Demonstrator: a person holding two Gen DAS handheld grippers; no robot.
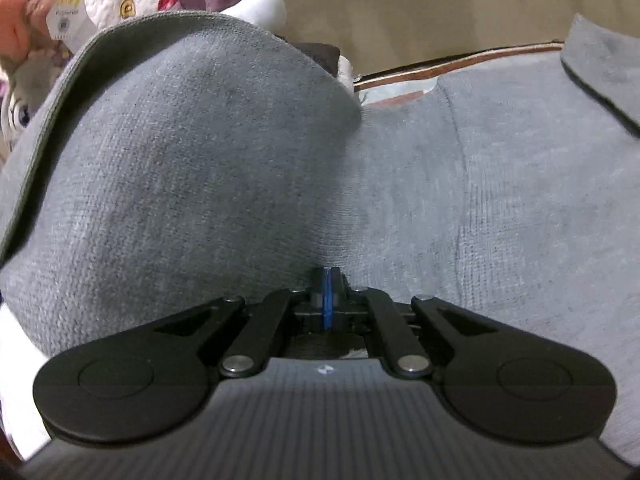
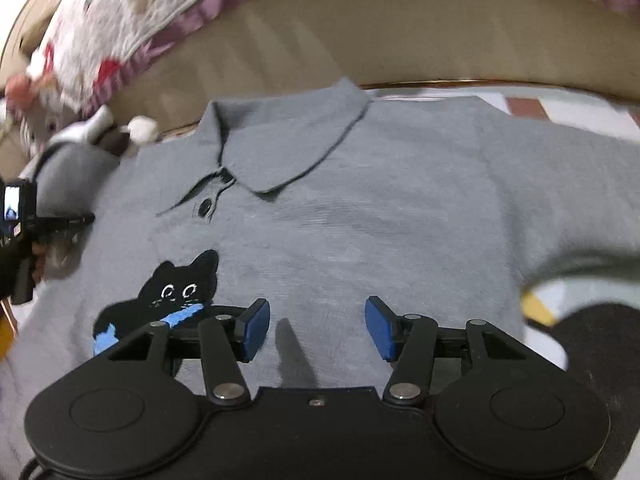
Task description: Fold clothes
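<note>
A grey knitted polo sweater lies front up on the bed, with a collar, two dark buttons and a black cat patch. My right gripper is open and empty, hovering over the sweater's chest. My left gripper is shut on a fold of the sweater, lifting the left sleeve side into a hump. The left gripper also shows in the right wrist view at the sweater's left edge.
A beige headboard runs along the back. A white and pink quilt and plush toys lie at the back left. A dark object sits at the right beside the sweater's sleeve.
</note>
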